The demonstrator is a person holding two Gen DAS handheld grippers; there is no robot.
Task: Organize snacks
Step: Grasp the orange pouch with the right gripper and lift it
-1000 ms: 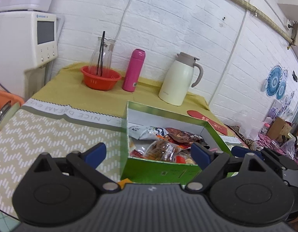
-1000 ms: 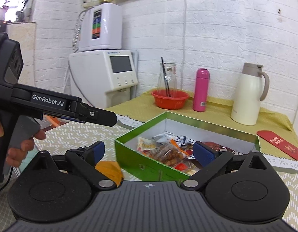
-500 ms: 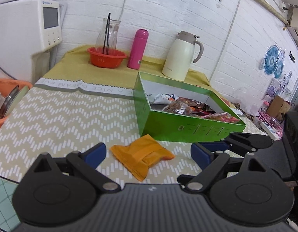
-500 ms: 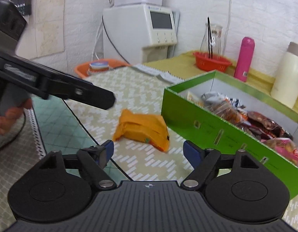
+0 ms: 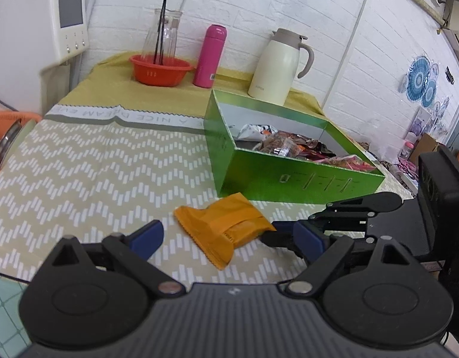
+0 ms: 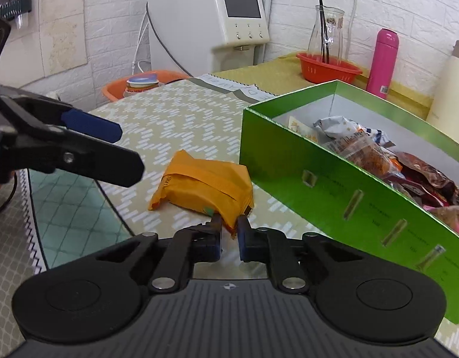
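Right tool [image 6: 229, 229], wide open a second ago, is closing on the orange snack pack's [image 6: 204, 186] near corner. Pack lies on counter [image 6: 169, 119], box [image 6: 333, 179] at its 2 o'clock. Left tool [image 5: 226, 235] open, empty. Lift comes next.

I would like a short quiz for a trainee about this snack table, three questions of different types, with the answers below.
1. True or false: the orange packet lies inside the green box.
2. Which gripper has the packet's edge between its jaws? A) left gripper B) right gripper
3. Fill in: the pink bottle stands between the red basket and the cream ____.

Key
1. False: it lies on the tablecloth, beside the box.
2. B: its jaws are closing on the packet's near edge; the left one is wide open.
3. jug
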